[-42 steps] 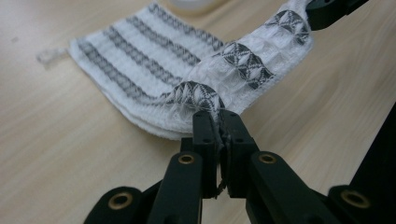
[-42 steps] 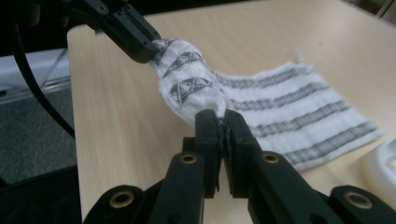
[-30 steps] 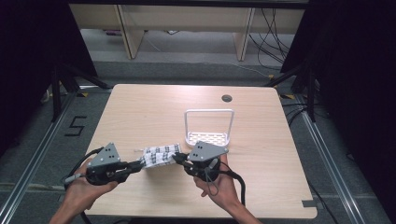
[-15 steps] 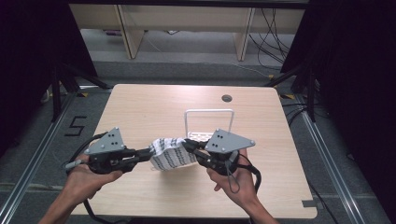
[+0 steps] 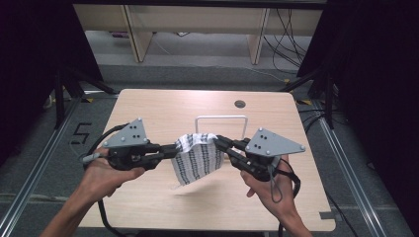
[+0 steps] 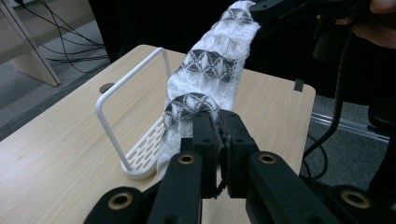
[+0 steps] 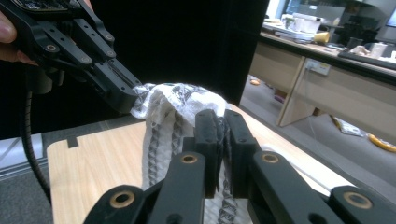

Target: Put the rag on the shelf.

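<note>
At frame centre, a patterned black-and-white cloth [image 5: 198, 158] hangs above the table [image 5: 148, 106], its top corners clamped by the left gripper [image 5: 170, 150] and right gripper [image 5: 221, 145].

The cloth [image 6: 205, 70] at frame centre is a puckered, rough white weave with dark pattern. The rack [image 6: 135, 135] looks smooth matt white plastic. The bench [image 5: 163, 106] is pale, matt wood grain. Each claw is matt black.

white rack [image 5: 221, 118] just behind hanging cloth [image 5: 197, 158], tabletop [image 5: 148, 106] elsewhere bare
</note>
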A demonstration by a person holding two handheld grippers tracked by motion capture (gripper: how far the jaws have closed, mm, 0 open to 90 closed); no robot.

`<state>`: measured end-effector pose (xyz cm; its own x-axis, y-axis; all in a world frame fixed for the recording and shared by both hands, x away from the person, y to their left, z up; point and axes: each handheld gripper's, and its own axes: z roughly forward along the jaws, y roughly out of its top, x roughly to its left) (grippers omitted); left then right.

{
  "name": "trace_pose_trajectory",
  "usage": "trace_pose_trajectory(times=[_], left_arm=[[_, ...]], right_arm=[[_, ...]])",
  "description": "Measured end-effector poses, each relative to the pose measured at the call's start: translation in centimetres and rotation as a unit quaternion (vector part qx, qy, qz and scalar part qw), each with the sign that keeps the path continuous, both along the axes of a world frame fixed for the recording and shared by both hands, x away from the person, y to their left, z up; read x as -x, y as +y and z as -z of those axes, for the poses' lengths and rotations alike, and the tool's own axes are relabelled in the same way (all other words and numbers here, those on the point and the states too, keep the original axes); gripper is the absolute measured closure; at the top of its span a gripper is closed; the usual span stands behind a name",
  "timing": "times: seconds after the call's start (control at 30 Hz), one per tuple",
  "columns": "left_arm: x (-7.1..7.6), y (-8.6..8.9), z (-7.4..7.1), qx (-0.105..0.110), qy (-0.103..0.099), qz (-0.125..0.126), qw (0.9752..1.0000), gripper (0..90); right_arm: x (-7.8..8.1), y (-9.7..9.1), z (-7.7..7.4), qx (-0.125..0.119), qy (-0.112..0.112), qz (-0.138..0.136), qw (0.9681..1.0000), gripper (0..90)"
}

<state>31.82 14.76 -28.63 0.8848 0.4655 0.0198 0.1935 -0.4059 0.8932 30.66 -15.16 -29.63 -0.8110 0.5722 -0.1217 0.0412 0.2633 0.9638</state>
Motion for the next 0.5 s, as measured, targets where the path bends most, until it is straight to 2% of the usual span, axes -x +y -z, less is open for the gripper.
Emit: trace_pose_trajectory(times=[0.1, 0.13, 0.23, 0.27, 0.4, 0.5], left_arm=[[-0.5, -0.4, -0.1, 0.0, -0.001, 0.002, 1.0, 85.6], [-0.7, -0.7, -0.2, 0.006, 0.001, 0.001, 1.0, 85.6], [-1.6, -1.4, -0.6, 0.005, 0.004, -0.001, 1.0, 85.5], [-1.8, -1.7, -0.7, 0.003, 0.003, -0.003, 1.0, 85.5], [-3.2, -2.8, -1.4, 0.002, 0.004, -0.006, 1.0, 85.5], [-3.6, -3.1, -1.6, 0.004, 0.003, -0.007, 1.0, 85.4]], right_arm=[[-0.4, -0.6, -0.2, -0.002, -0.011, 0.006, 0.9999, 86.2], [-0.4, -0.6, -0.2, -0.002, -0.011, 0.006, 0.9999, 86.2], [-0.6, -1.1, -0.4, -0.011, 0.003, 0.019, 0.9998, 86.2], [-0.9, -1.3, -0.5, -0.01, -0.005, 0.024, 0.9997, 86.2], [-1.7, -2.2, -1.0, -0.01, -0.004, 0.042, 0.999, 86.2], [-2.2, -2.6, -1.2, -0.011, -0.007, 0.05, 0.9987, 86.2]])
